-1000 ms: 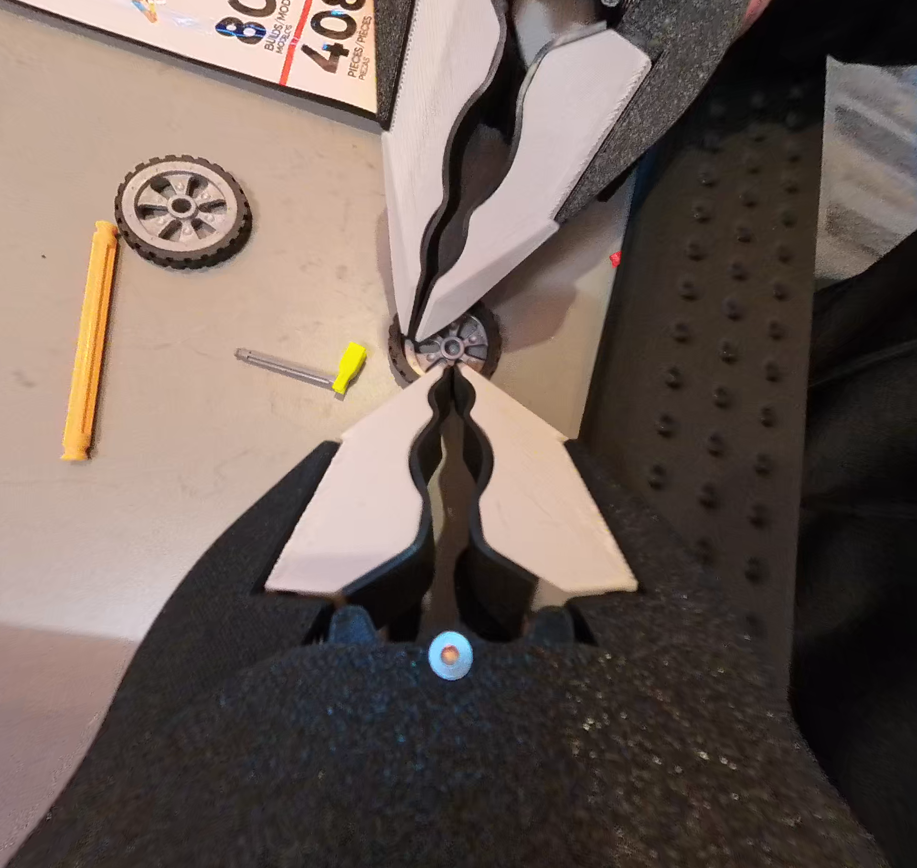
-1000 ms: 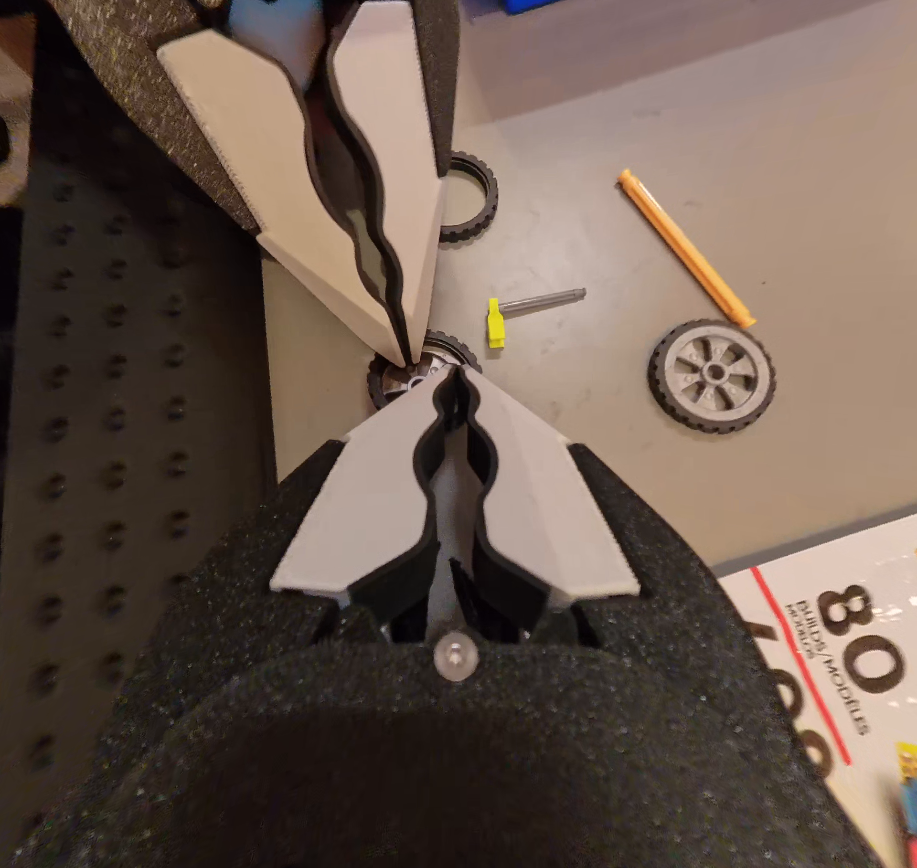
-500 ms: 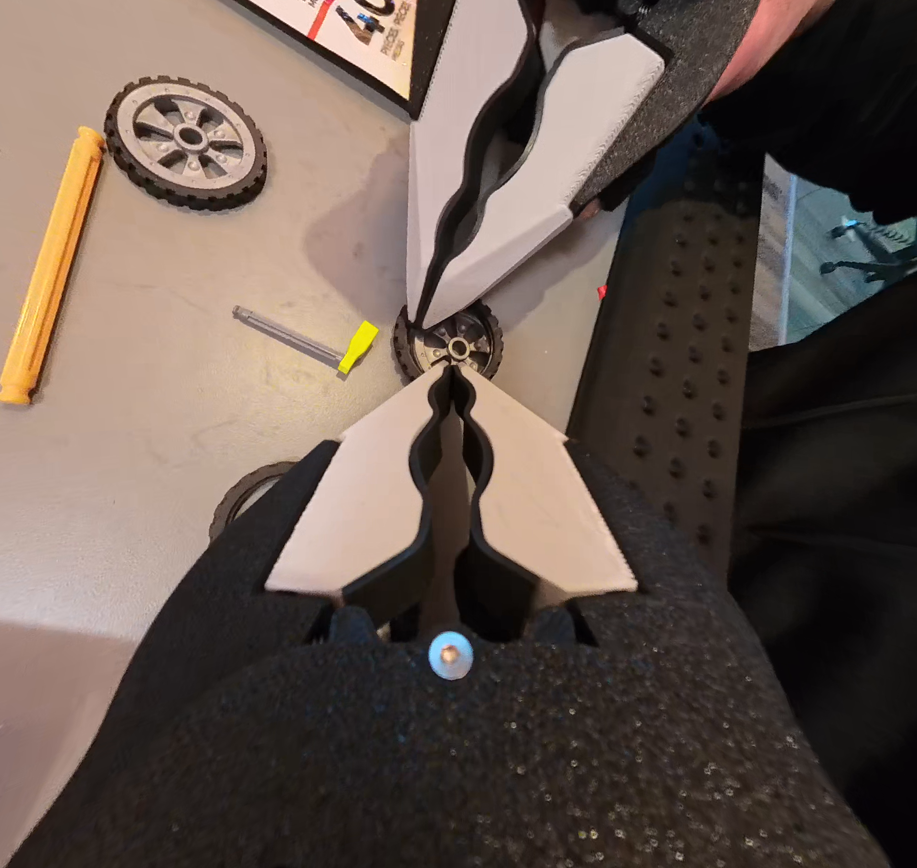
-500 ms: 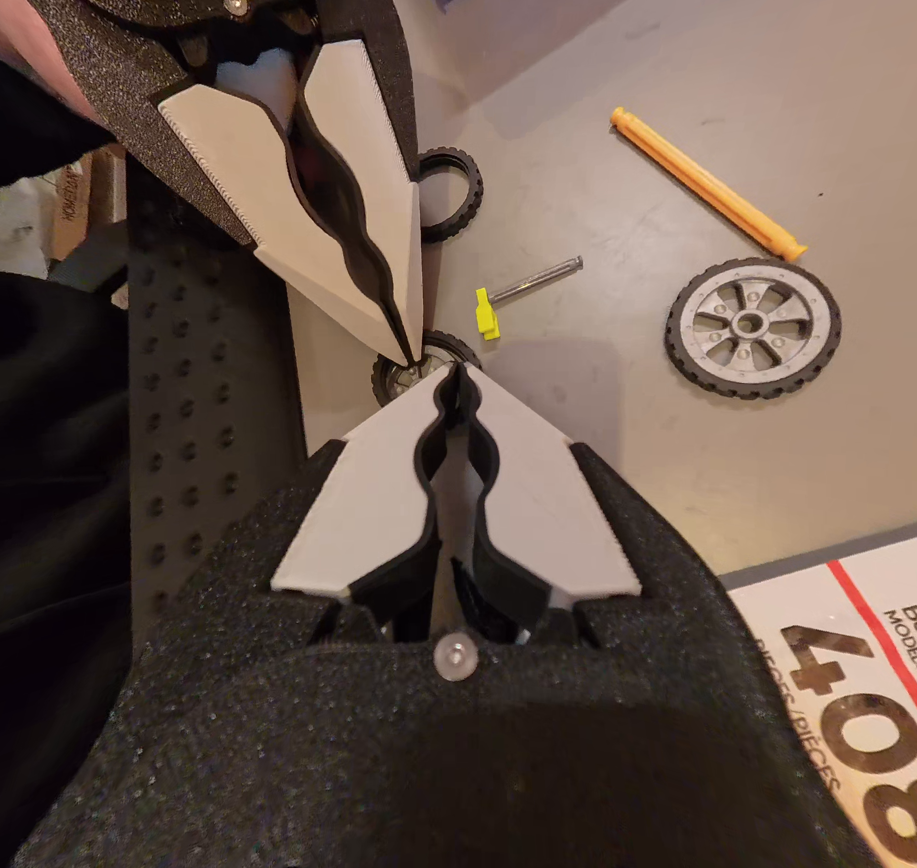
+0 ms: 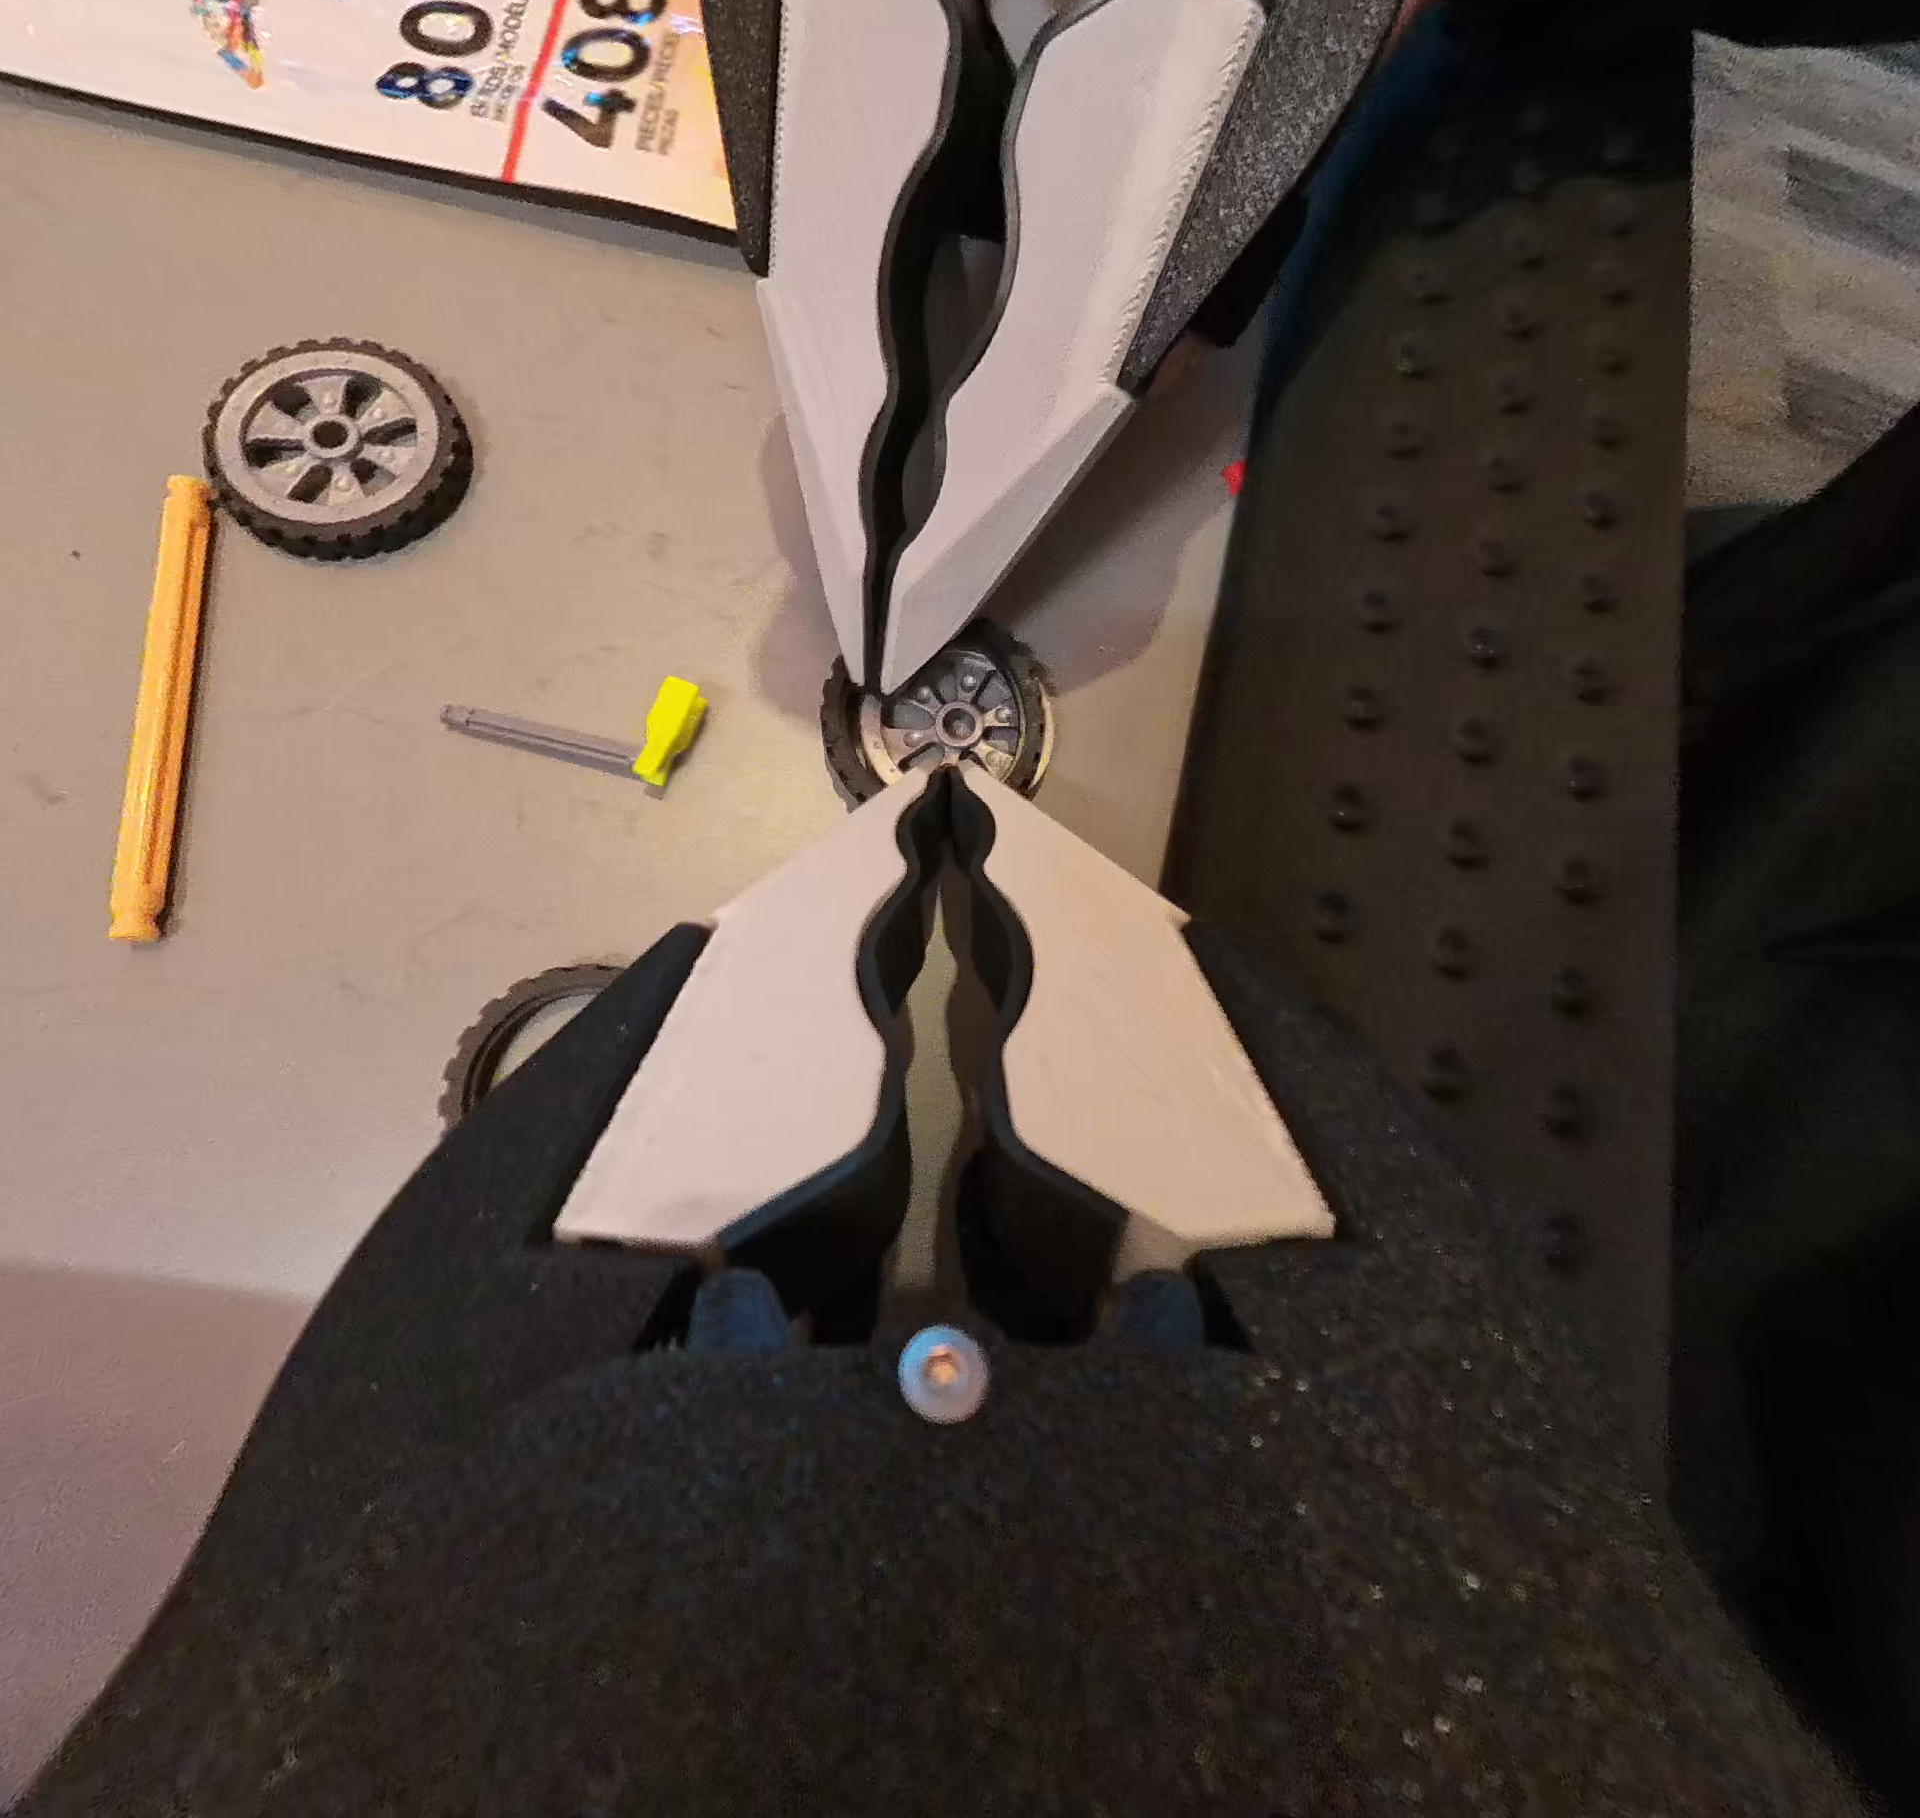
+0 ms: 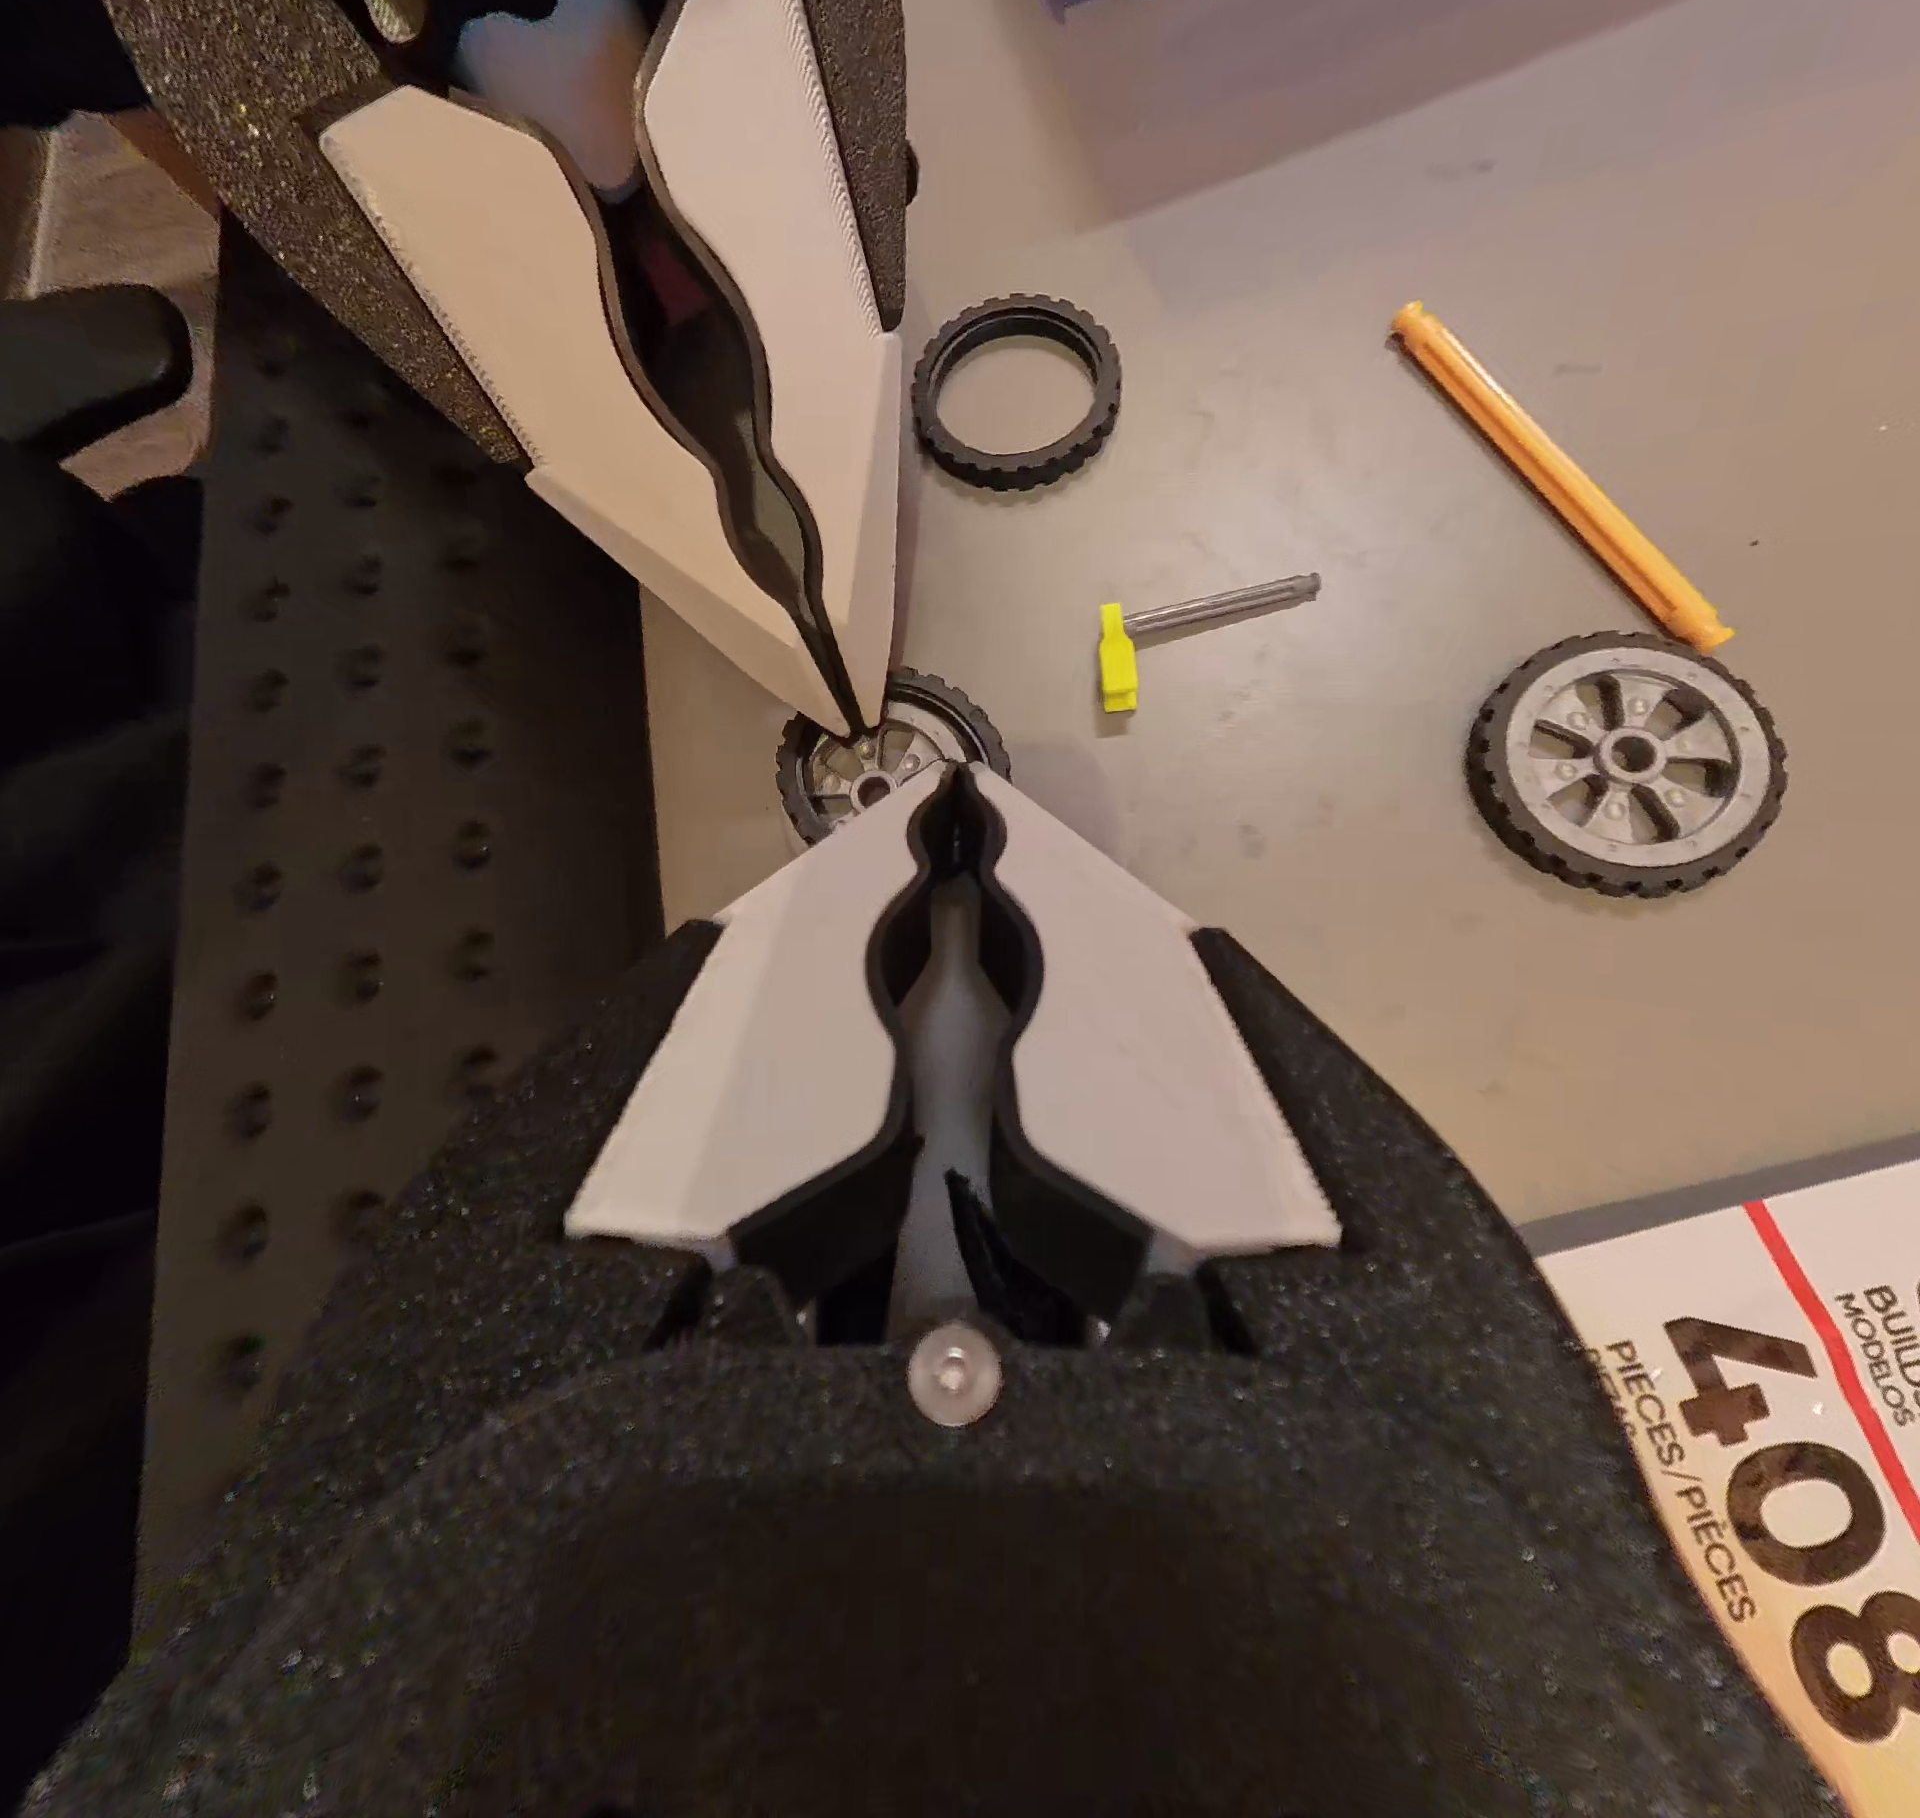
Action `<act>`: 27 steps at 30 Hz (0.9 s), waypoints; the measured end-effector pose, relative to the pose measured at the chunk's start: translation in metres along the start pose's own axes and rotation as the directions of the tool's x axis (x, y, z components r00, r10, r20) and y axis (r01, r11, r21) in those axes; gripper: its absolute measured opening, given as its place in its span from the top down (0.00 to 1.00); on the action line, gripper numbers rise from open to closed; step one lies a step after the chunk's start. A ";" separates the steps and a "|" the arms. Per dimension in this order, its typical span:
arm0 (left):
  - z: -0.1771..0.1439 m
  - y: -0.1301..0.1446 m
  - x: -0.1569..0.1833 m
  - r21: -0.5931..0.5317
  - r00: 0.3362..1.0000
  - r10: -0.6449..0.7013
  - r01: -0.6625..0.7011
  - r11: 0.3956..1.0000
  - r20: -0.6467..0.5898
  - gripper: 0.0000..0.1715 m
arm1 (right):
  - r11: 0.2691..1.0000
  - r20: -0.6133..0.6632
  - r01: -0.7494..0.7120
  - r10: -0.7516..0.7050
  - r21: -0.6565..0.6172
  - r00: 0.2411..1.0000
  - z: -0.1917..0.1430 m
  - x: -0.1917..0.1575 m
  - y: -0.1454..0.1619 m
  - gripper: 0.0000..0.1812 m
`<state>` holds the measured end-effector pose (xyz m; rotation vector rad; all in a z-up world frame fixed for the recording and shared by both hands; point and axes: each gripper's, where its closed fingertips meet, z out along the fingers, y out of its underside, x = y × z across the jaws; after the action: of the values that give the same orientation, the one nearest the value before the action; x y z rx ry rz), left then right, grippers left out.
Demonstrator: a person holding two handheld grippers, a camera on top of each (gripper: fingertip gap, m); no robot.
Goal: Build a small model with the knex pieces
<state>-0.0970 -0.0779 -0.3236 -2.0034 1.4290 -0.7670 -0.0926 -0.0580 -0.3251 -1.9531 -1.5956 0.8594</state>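
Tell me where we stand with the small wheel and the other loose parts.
Done: the large wheel wears its tyre. In hand: the left gripper and right gripper are both shut at opposite edges of the small wheel, whose tyre looks unevenly seated. Left: the loose tyre lies empty; the grey axle with yellow clip and the orange rod lie apart, untouched.

In your right wrist view, take the grey rod with the yellow clip (image 6: 1210, 607) on the grey table (image 6: 1351, 1020) as your mark. An empty black tyre (image 6: 1016, 405) lies above and left of it. An orange rod (image 6: 1558, 475) lies to its right, with one end just beside a large spoked wheel (image 6: 1626, 766). A printed sheet (image 6: 1766, 1456) sits below and right, and a black dimpled mat (image 6: 364, 833) is far left.
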 end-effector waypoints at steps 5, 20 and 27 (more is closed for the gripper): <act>-0.002 0.004 0.012 -0.023 0.997 0.056 -0.057 0.998 -0.052 1.00 | 0.999 0.042 0.038 -0.037 -0.023 0.998 -0.001 -0.015 0.004 1.00; -0.001 0.010 0.033 -0.040 0.963 0.265 -0.267 0.963 -0.046 1.00 | 0.989 0.041 0.146 -0.145 0.002 0.989 -0.005 -0.039 0.016 1.00; -0.002 0.007 0.031 0.013 0.965 0.254 -0.253 0.967 -0.064 1.00 | 0.987 0.070 0.158 -0.159 0.024 0.985 -0.008 -0.041 0.017 1.00</act>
<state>-0.0949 -0.1101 -0.3233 -1.7596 1.6795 -0.7273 -0.0799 -0.1016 -0.3244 -1.7733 -1.7514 0.8851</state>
